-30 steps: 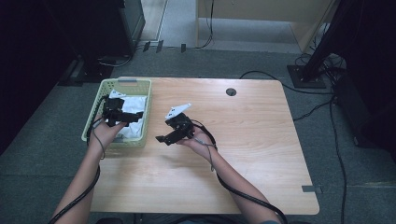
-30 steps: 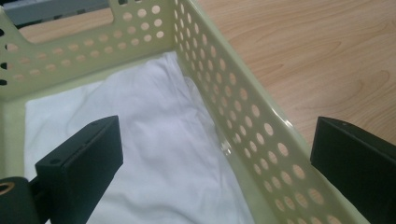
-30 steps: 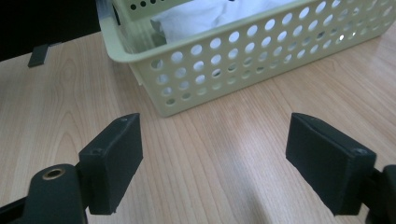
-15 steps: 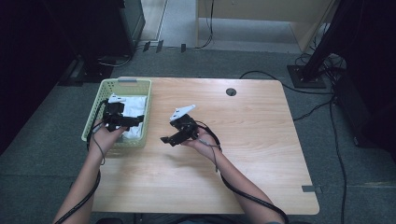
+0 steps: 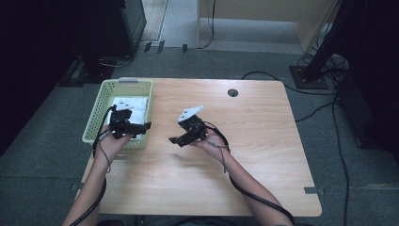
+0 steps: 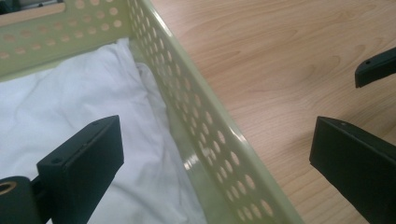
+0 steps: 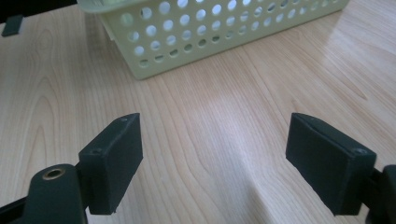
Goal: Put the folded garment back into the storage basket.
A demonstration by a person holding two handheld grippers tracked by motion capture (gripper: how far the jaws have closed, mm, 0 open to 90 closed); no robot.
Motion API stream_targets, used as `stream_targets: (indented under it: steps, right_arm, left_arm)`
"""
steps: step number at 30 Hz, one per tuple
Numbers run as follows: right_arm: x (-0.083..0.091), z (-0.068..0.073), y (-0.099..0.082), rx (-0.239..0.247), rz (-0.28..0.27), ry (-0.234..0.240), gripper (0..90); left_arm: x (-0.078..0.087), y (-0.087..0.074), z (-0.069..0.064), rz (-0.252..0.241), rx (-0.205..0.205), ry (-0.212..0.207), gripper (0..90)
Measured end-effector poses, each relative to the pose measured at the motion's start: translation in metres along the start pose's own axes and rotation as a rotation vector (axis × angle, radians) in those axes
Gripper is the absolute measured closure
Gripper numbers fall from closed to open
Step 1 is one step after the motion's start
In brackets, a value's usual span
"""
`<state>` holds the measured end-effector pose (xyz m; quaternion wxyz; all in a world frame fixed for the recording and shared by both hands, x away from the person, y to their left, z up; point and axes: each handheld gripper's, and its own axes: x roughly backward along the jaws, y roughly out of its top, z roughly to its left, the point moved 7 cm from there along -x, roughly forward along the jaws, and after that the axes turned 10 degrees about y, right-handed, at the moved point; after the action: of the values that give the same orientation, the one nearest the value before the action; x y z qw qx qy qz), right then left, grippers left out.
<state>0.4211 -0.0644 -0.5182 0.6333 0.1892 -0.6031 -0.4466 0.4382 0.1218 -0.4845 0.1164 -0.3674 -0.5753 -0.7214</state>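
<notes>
Now, largest first.
Table (image 5: 254, 155): light wood, centre of the high view.
Basket (image 5: 94, 117): pale green, perforated, left of centre.
White cloth (image 6: 70, 112): inside the basket, left half of the left gripper view.
Left gripper (image 5: 147, 125): jaws spread, straddling the basket's wall.
Right gripper (image 5: 172, 140): mid-frame, jaws spread over bare wood.

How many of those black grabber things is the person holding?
2. The left hand-held gripper hangs over the green basket's near right edge, above the white cloth. The right hand-held gripper is over the bare table beside the basket.
</notes>
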Motion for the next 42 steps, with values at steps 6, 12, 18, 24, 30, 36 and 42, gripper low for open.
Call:
stream_targets:
  steps: [6,12,18,24,30,36,42]
  right_arm:
    - [0.006,-0.006,-0.006,0.0,0.014,-0.015,19.2]
    - [0.007,-0.011,-0.007,0.018,0.032,-0.024,19.2]
    - [0.012,-0.019,-0.006,0.039,0.047,-0.04,19.2]
    - [0.014,-0.02,-0.011,0.045,0.065,-0.052,19.2]
    - [0.02,-0.021,-0.019,0.031,0.068,-0.063,19.2]
    - [0.031,-0.021,-0.023,0.023,0.062,-0.079,19.2]
    - [0.04,-0.023,-0.027,0.012,0.057,-0.096,19.2]
  left_arm:
    - [0.001,-0.002,-0.009,-0.005,-0.009,-0.008,3.3]
    - [0.002,-0.004,-0.019,-0.012,-0.016,-0.016,3.3]
    - [0.001,-0.008,-0.027,-0.008,-0.015,-0.034,3.3]
    - [0.002,-0.008,-0.033,-0.017,-0.017,-0.037,3.3]
    - [0.001,-0.01,-0.041,-0.021,-0.033,-0.037,3.3]
    - [0.0,-0.008,-0.049,-0.035,-0.043,-0.045,3.3]
    - [-0.003,-0.008,-0.052,-0.034,-0.048,-0.036,3.2]
